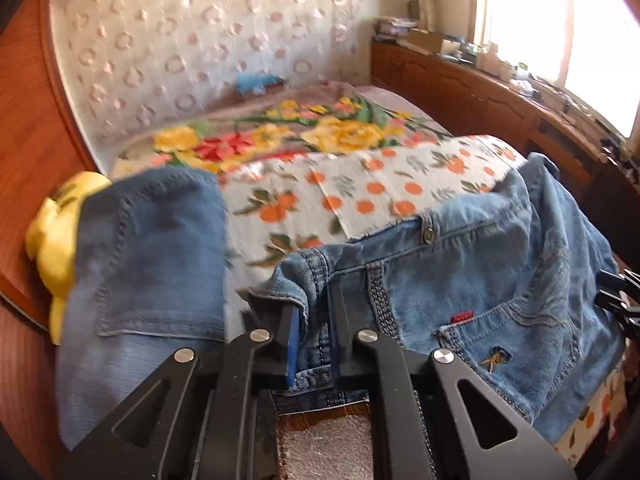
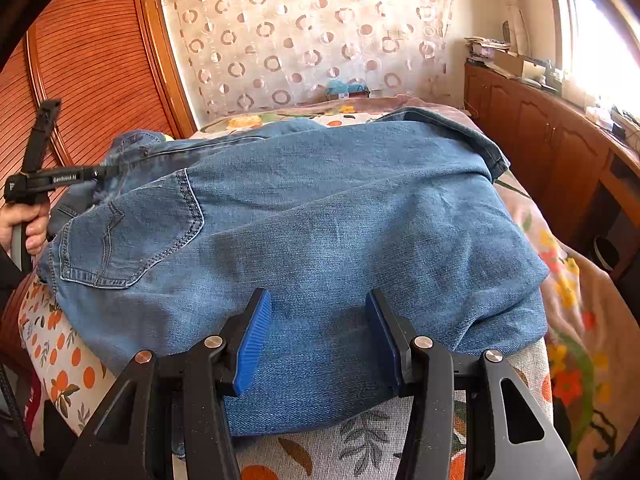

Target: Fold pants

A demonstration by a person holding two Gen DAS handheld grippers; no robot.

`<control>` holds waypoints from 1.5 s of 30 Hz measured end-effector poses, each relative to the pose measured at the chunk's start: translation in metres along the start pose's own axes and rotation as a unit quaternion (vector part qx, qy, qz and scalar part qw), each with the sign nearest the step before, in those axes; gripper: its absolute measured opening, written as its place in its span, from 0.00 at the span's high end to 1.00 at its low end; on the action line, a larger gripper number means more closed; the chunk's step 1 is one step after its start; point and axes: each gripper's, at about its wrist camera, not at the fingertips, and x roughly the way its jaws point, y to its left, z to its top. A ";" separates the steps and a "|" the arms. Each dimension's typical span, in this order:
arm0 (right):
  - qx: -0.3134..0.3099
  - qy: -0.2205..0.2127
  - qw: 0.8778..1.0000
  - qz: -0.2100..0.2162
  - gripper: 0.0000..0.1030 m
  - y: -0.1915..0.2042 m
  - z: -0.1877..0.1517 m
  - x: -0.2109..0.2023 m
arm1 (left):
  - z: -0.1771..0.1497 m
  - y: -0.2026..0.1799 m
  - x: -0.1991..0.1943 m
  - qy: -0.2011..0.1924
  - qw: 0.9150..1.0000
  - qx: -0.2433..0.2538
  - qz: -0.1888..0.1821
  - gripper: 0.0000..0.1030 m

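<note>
Sunlit bedroom: a bed (image 2: 576, 292) stands between a wooden cupboard (image 2: 92, 64) on the left and a low wooden sideboard (image 2: 536, 128) under a bright window (image 1: 560, 32) on the right, with a curtain (image 2: 304, 36) printed with rings hanging behind it. Over the near end of the bed lies a cloth printed with oranges (image 1: 360, 188), and beyond it a blanket with big yellow and red flowers (image 1: 280, 132).

At the left edge of the bed, a hand (image 2: 30, 226) holds the left gripper (image 1: 312, 316). Its 2 fingers stand narrow, clamped on the waistband of the jeans (image 2: 320, 208), and denim fills the slim gap between the blue pads. Something yellow (image 1: 52, 236) shows just behind a fold of denim at the far left of that view; what it is cannot be told.

Across the near end of the bed the jeans lie spread, waist toward the left edge and legs folded over toward the right edge, a stitched back pocket (image 2: 132, 232) facing up near the left. A metal button (image 1: 428, 235) sits on the waistband in the left wrist view.

Over the near edge of the bed the right gripper (image 2: 318, 340) has its 2 fingers held about half apart above the denim, with nothing pinched between the blue pads (image 2: 252, 344).
</note>
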 end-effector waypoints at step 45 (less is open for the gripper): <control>0.055 0.058 0.994 -0.072 0.51 -0.148 0.031 0.009 | -0.066 -0.120 -0.060 -0.060 0.993 0.013 -0.104 0.24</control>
